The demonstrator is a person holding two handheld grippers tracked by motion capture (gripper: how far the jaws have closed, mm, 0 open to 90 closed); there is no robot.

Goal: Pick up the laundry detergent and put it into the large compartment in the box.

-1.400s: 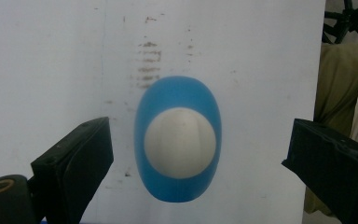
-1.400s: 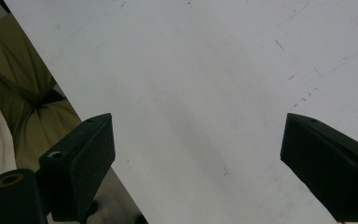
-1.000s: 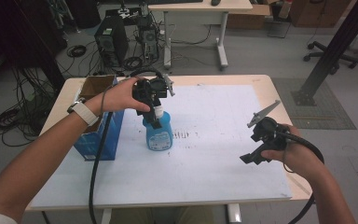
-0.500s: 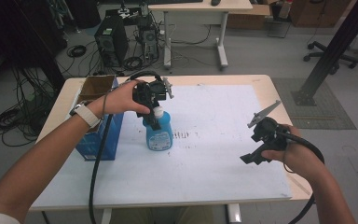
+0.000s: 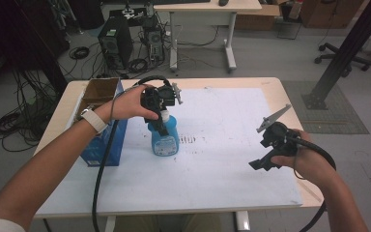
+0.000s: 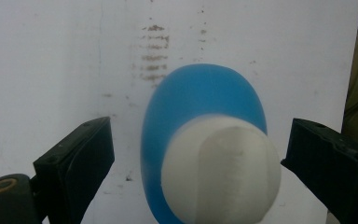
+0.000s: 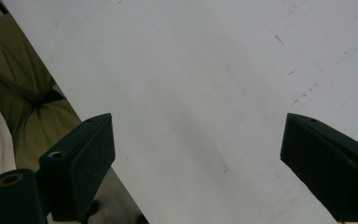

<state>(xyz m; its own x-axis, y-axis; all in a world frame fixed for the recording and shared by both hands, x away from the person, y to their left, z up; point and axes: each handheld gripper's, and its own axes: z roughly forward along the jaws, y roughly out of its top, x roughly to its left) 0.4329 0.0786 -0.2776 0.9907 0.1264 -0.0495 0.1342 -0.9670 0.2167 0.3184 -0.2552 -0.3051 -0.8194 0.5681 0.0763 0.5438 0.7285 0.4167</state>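
A blue bottle with a white cap stands upright on the white sheet left of the table's middle. My left gripper hangs straight above it, pointing down. Its jaws are open, one on each side of the cap with a gap on both sides, seen in the left gripper view. My right gripper is held low over the sheet at the right, tilted toward the front edge. In the right gripper view its jaws stand wide open with nothing between them.
A blue cardboard box with open flaps stands at the table's left edge, close to the bottle. Faint dark marks are printed on the sheet beside the bottle. Cables trail from both grippers. Beyond the table are a desk, computers and a black post.
The left gripper has shifted very slightly over the bottle. The right gripper and the bottle have stayed in place.
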